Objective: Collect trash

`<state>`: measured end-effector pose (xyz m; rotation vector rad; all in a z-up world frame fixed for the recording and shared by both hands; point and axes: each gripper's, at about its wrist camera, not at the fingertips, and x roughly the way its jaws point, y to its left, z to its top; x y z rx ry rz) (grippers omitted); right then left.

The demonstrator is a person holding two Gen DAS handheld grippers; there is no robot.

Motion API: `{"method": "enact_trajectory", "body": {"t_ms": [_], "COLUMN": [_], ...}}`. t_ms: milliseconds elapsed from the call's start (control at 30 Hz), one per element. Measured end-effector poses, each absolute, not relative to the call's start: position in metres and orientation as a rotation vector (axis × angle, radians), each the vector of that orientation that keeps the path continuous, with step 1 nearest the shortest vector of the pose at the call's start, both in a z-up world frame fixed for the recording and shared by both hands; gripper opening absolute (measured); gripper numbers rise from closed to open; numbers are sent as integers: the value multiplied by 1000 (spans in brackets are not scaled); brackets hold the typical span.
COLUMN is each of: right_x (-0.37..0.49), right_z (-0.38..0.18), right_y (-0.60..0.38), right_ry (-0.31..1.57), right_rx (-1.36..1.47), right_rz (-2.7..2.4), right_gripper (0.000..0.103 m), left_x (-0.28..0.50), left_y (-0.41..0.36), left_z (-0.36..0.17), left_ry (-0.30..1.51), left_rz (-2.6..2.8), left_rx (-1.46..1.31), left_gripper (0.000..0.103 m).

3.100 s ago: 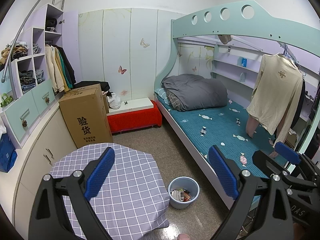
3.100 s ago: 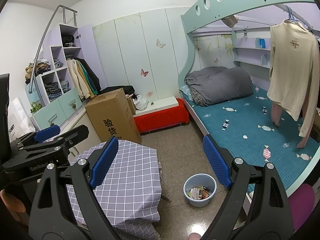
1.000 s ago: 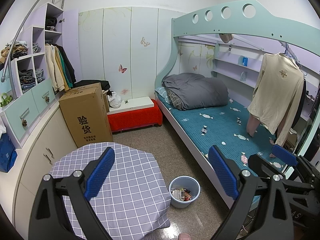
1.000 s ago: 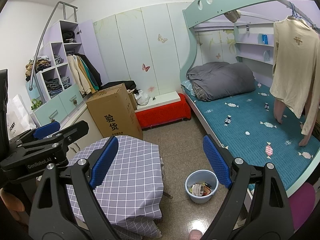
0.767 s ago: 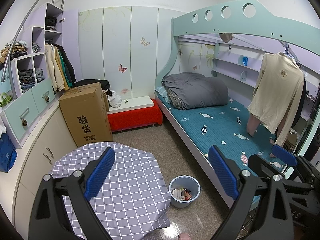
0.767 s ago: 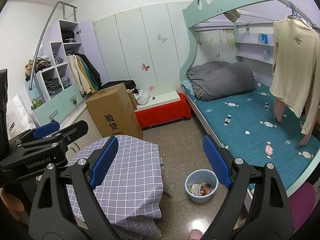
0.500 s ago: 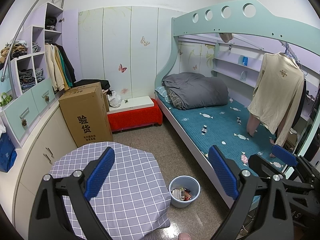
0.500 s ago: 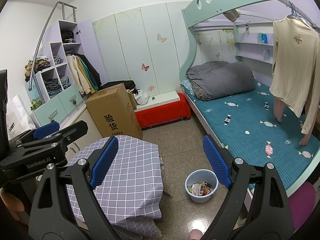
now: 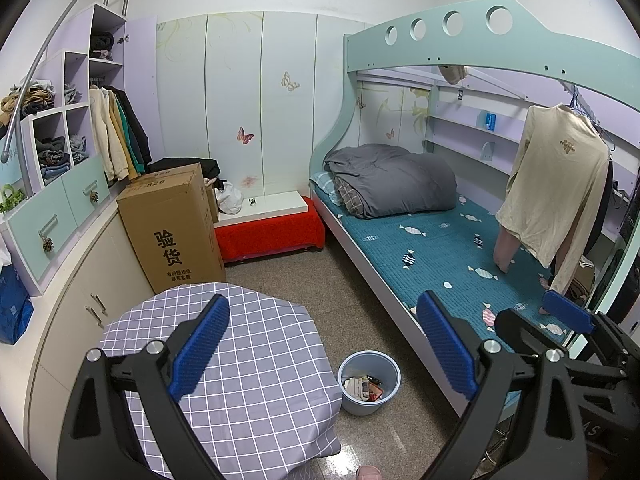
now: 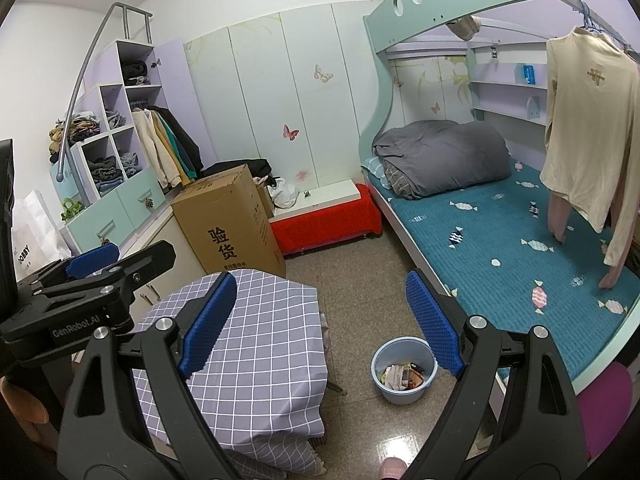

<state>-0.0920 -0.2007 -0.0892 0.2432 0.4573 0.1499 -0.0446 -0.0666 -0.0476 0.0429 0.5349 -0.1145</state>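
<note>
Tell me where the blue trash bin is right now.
The blue trash bin stands on the floor between the checked-cloth table on its left and the bed frame on its right, low and centre-right in both wrist views, with trash inside.

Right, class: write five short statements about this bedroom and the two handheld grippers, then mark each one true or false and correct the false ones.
1. The round pale blue plastic bin on the floor is empty. False: it holds wrappers and paper scraps.
2. The left gripper has its jaws open with nothing between them. True.
3. The tall brown cardboard box lies on the bed. False: it stands upright on the floor beside the white cabinets.
4. A cream long-sleeved top hangs over the teal bedsheet. True.
5. The right gripper is shut on the grey checked tablecloth. False: its jaws are open and hold nothing.
</note>
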Motion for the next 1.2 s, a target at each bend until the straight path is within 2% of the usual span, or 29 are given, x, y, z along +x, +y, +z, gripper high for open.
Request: {"method": "enact_trajectory", "body": {"t_ms": [1200], "right_x": [-92], "right_z": [-95], "right_y": [-188], "right_ry": [475], "right_rx": [250], "right_rz": [157], "right_gripper": [85], "left_x": [-42], "left_y": [-64], "left_z": [-53], "left_ry": [540], "left_rz": [-111], "left_rx": [48], "left_gripper": [93]}}
